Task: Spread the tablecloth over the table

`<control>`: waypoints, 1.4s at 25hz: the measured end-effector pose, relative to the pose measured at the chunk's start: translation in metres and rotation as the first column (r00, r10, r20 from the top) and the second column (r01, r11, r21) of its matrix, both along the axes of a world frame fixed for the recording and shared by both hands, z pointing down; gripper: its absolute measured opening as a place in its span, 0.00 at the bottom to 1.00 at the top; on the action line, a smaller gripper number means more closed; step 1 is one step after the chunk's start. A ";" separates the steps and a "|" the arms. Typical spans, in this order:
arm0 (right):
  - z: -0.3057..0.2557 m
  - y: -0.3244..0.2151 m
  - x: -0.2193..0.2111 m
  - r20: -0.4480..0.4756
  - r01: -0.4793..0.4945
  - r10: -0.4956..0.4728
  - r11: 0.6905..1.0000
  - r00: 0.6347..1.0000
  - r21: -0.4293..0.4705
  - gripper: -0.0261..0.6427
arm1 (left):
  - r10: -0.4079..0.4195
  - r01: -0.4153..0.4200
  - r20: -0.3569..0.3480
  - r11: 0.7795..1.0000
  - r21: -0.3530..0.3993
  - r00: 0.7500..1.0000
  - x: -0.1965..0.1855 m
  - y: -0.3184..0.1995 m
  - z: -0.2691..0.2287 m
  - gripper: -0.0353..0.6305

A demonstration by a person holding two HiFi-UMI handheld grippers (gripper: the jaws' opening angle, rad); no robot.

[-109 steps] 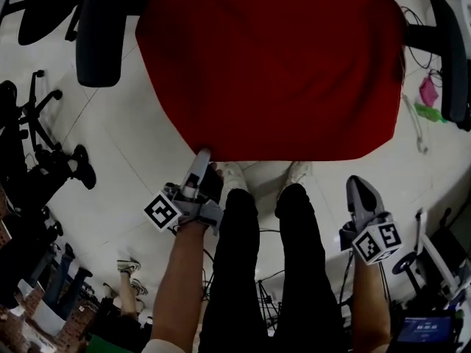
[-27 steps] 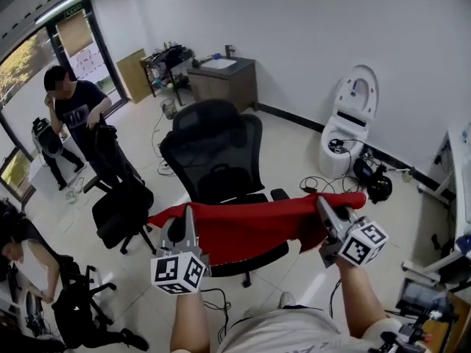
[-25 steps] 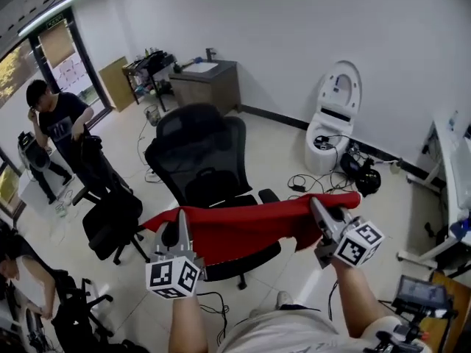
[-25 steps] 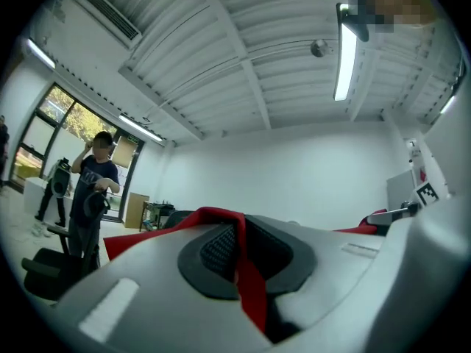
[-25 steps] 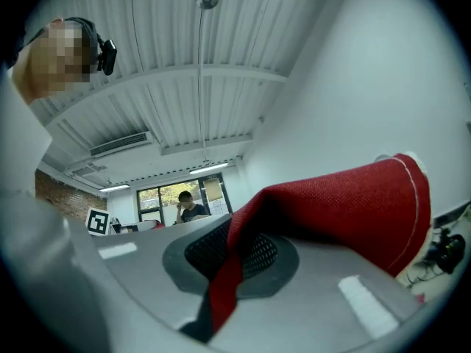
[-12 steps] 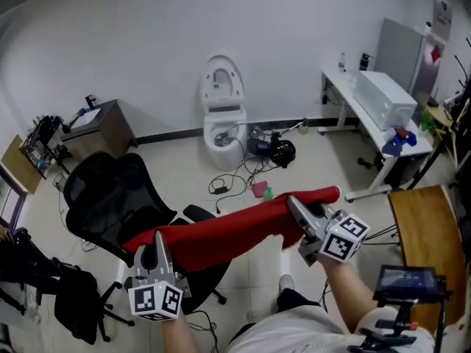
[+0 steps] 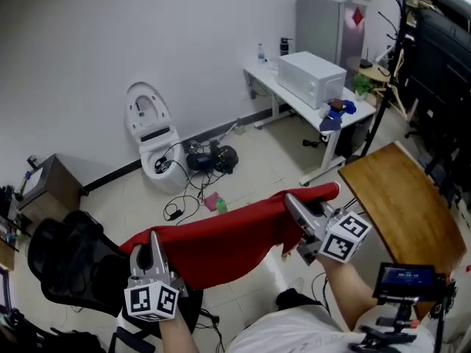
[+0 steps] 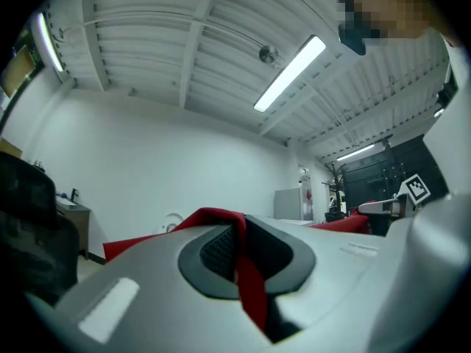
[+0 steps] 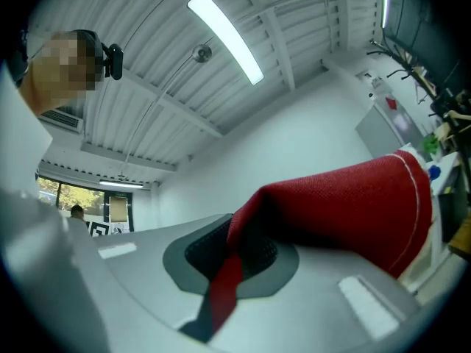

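Above the floor, tablecloth [image 7: 221, 241]: red, stretched in the air between both grippers, short of wooden counter [image 7: 401, 204] at 3 o'clock.
Left gripper [image 7: 152, 243]: at 7 o'clock, clamped tight on one tablecloth edge.
Right gripper [image 7: 293, 203]: at 4 o'clock, pinching the opposite edge.

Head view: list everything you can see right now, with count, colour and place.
tablecloth: one, red, stretched between both grippers
table top: one, brown wood, right
desk: one, white, back wall, white box on it
toilet: one, white, against wall, left
office chair: one, black, lower left
cabinet: one, brown, far left
screen: one, dark, bottom right
left gripper: grey, shut on tablecloth, lower left
right gripper: grey, shut on tablecloth, centre right
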State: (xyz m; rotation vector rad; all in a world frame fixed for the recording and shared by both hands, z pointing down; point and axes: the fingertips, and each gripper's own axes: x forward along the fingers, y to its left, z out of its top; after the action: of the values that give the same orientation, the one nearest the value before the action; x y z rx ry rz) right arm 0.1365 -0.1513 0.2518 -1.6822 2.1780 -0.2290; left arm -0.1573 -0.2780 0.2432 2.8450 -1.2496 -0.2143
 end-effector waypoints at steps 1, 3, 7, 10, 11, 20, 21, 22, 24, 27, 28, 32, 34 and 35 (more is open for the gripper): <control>-0.001 0.008 0.019 0.005 -0.033 0.033 0.999 0.999 -0.001 0.06 | 0.033 -0.033 0.002 0.999 0.003 0.999 0.024 -0.003 -0.003 0.08; -0.001 0.023 0.052 0.006 -0.097 0.097 0.995 0.995 -0.004 0.06 | 0.097 -0.097 0.006 0.995 0.010 0.995 0.067 -0.005 -0.007 0.08; 0.002 0.049 0.103 -0.012 -0.213 0.213 0.977 0.977 0.013 0.06 | 0.207 -0.208 0.025 0.978 0.017 0.978 0.139 -0.011 -0.006 0.08; 0.004 0.073 0.151 -0.024 -0.307 0.307 0.952 0.951 0.023 0.06 | 0.292 -0.293 0.036 0.956 0.021 0.956 0.209 -0.014 -0.009 0.08; 0.006 0.083 0.168 -0.026 -0.337 0.338 0.941 0.941 0.021 0.06 | 0.321 -0.322 0.040 0.947 0.022 0.946 0.235 -0.013 -0.010 0.08; 0.029 0.161 0.275 -0.083 -0.598 0.596 0.802 0.799 0.002 0.06 | 0.563 -0.564 0.040 0.826 0.014 0.825 0.436 0.002 0.002 0.08; 0.029 0.172 0.283 -0.088 -0.624 0.622 0.781 0.778 0.007 0.06 | 0.589 -0.590 0.040 0.807 0.012 0.807 0.455 0.009 0.004 0.08; 0.030 0.184 0.291 -0.092 -0.650 0.649 0.759 0.756 0.013 0.06 | 0.617 -0.618 0.041 0.786 0.009 0.786 0.475 0.017 0.006 0.08; 0.031 0.209 0.301 -0.099 -0.706 0.704 0.708 0.703 0.024 0.06 | 0.677 -0.678 0.044 0.735 0.005 0.735 0.511 0.033 0.010 0.08; 0.032 0.246 0.316 -0.105 -0.784 0.781 0.621 0.615 0.023 0.06 | 0.760 -0.761 0.049 0.649 0.000 0.648 0.564 0.062 0.013 0.08; 0.030 0.259 0.324 -0.105 -0.806 0.803 0.592 0.587 0.017 0.06 | 0.784 -0.785 0.049 0.620 -0.001 0.619 0.584 0.074 0.011 0.08; 0.025 0.305 0.345 -0.109 -0.888 0.883 0.459 0.457 -0.012 0.06 | 0.873 -0.874 0.053 0.486 -0.011 0.485 0.656 0.118 0.008 0.08; 0.025 0.323 0.349 -0.109 -0.926 0.920 0.377 0.377 -0.018 0.06 | 0.912 -0.913 0.051 0.408 -0.020 0.407 0.685 0.137 0.014 0.08; 0.026 0.329 0.352 -0.108 -0.942 0.936 0.335 0.335 -0.022 0.06 | 0.929 -0.929 0.050 0.369 -0.027 0.367 0.700 0.145 0.017 0.08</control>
State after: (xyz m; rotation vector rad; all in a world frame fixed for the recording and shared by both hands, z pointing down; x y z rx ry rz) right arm 0.4884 0.1781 0.2777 -2.7165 0.8389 0.0965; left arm 0.5423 -0.1329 0.2605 3.0185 0.5563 -0.0761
